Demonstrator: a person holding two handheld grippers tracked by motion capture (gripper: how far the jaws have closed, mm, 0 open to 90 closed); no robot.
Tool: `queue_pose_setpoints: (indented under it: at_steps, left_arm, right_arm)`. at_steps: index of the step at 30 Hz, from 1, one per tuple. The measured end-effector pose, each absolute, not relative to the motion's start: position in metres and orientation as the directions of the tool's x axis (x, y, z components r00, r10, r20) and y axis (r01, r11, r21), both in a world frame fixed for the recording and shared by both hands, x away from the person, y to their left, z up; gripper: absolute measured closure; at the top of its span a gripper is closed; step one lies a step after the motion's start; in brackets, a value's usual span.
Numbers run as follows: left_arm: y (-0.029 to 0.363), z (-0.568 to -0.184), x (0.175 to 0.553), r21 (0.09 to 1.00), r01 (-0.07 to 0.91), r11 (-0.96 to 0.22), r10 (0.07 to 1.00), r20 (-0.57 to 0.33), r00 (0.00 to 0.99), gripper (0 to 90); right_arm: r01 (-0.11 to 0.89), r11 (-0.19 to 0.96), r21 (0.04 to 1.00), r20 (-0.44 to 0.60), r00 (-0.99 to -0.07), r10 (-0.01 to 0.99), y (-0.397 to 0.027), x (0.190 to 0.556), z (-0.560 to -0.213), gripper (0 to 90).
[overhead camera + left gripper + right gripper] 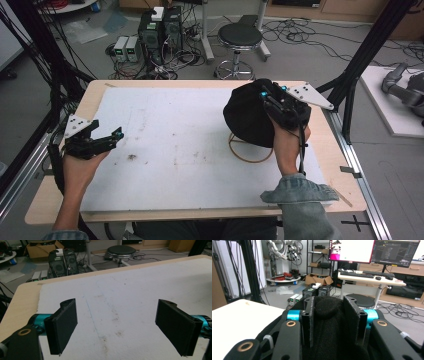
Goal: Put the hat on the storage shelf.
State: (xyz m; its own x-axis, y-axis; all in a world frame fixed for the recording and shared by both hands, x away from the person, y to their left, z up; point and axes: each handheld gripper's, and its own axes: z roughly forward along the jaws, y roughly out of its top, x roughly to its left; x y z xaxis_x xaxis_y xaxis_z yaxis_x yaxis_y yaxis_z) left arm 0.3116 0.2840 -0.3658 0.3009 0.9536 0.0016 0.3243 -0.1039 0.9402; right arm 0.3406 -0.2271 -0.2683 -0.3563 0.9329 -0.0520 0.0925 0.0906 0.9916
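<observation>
A black fabric hat (247,117) sits at the right of the white mat (170,175), with a tan cord loop (248,159) lying under its near side. My right gripper (266,98) comes over the hat from the near right. In the right gripper view its jaws stand close together with a fold of the black fabric (328,315) pressed between the pads, so the right gripper (328,302) is shut on the hat. My left gripper (116,135) rests at the mat's left edge. In its own view the left gripper (116,322) is open wide over bare mat.
The mat (140,290) carries a few brown stains and covers most of the wooden table (95,95). Black frame posts (367,47) rise at the table's sides. Beyond the far edge stand a stool (240,37) and computer boxes (160,27) among cables.
</observation>
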Motion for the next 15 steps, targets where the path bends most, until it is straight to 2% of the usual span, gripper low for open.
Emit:
queue_pose_setpoints:
  at_steps: [5, 13, 15]
  left_arm:
    - [0.2836, -0.3652, 0.3113, 0.941, 0.323, -0.104, 0.953, 0.001, 0.304, 18.0]
    - [0.2843, -0.3653, 0.3113, 0.941, 0.323, -0.102, 0.953, 0.0, 0.302, 18.0]
    - [0.2844, -0.3652, 0.3112, 0.941, 0.323, -0.102, 0.954, 0.0, 0.301, 18.0]
  right_arm:
    - [0.092, 0.096, 0.991, -0.057, -0.353, 0.934, -0.2263, 0.3399, -0.2684, 59.0]
    - [0.064, 0.098, 0.993, -0.07, -0.348, 0.935, -0.2276, 0.3379, -0.2669, 58.7]
    - [0.063, 0.101, 0.993, -0.073, -0.344, 0.936, -0.2292, 0.3374, -0.2665, 55.8]
